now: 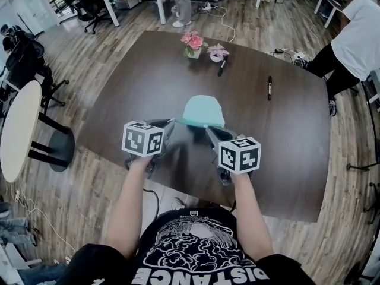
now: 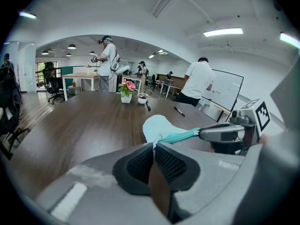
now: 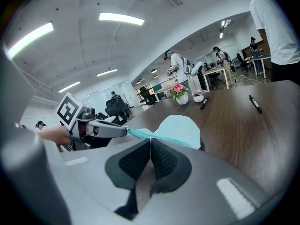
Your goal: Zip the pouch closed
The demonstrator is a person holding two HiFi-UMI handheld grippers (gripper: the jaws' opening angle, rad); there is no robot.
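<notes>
**Pouch stretched between two clamped grippers over the dark table**

At the far left a cream round table [image 1: 18,129] stands on the wood floor, apart from the big dark table [image 1: 119,100].

The left gripper [image 1: 171,123] is held over the near part of that table; its jaws are pressed together [image 2: 153,146] on the left end of the pouch's top edge, with a thin strip of pale fabric pinched between the black ribbed pads [image 2: 140,163].

From there the teal zipper [image 2: 180,136] runs taut towards the other gripper; behind it the light-blue pouch [image 1: 203,110] spreads away from the person, a rounded shape over the tabletop; whether its body rests on the wood I cannot tell.

Further back on the table, a pot of pink flowers [image 1: 193,43] stands just beside a smaller white pot [image 1: 217,53], with a black marker [image 1: 222,65] lying near them.

The right gripper [image 1: 208,127] has its jaws closed as well [image 3: 150,142], nipping the right end of the zipper line [image 3: 145,135]; the pouch [image 3: 180,128] shows just past its pads.

Right of that, a second marker [image 1: 269,86] lies alone on the table; beyond the table's right corner a person in a white shirt [image 1: 362,28] stands on the floor.
</notes>
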